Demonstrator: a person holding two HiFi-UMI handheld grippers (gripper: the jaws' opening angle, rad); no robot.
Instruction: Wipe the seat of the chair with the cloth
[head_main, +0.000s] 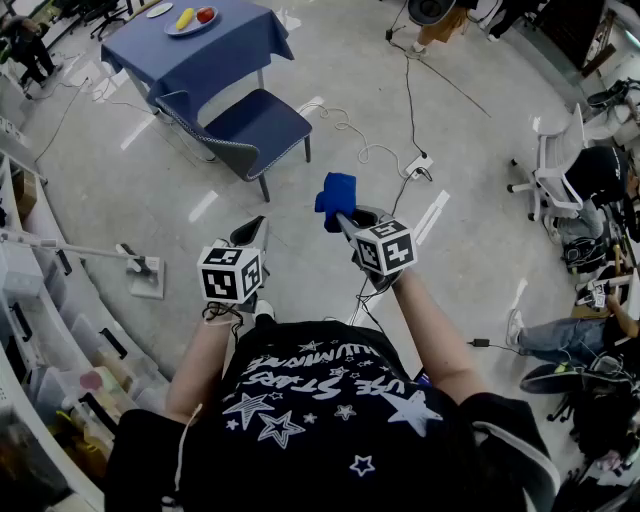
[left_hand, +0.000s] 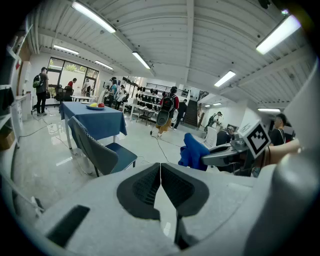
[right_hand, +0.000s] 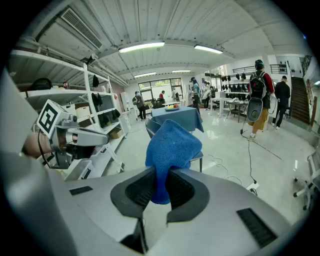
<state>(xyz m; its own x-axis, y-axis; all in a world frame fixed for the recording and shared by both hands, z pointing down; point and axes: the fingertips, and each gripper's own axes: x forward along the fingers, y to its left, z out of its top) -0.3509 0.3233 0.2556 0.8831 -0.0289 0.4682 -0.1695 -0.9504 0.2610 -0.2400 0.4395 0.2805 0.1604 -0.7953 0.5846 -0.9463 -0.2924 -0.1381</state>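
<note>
Cloth held in the air, well apart from the chair.
Right gripper (right_hand: 160, 186) pinches blue cloth (right_hand: 172, 142); left gripper (left_hand: 160, 176) jaws pressed together, empty. Chair (head_main: 262, 125) stands beside table (head_main: 200, 58), possibly touching.

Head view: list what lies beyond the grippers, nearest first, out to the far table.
cloth → chair → table → plate

bright ceiling strip lights (left_hand: 92, 16), glare on floor (head_main: 205, 205), strong fisheye edges, perhaps slight blur
</note>
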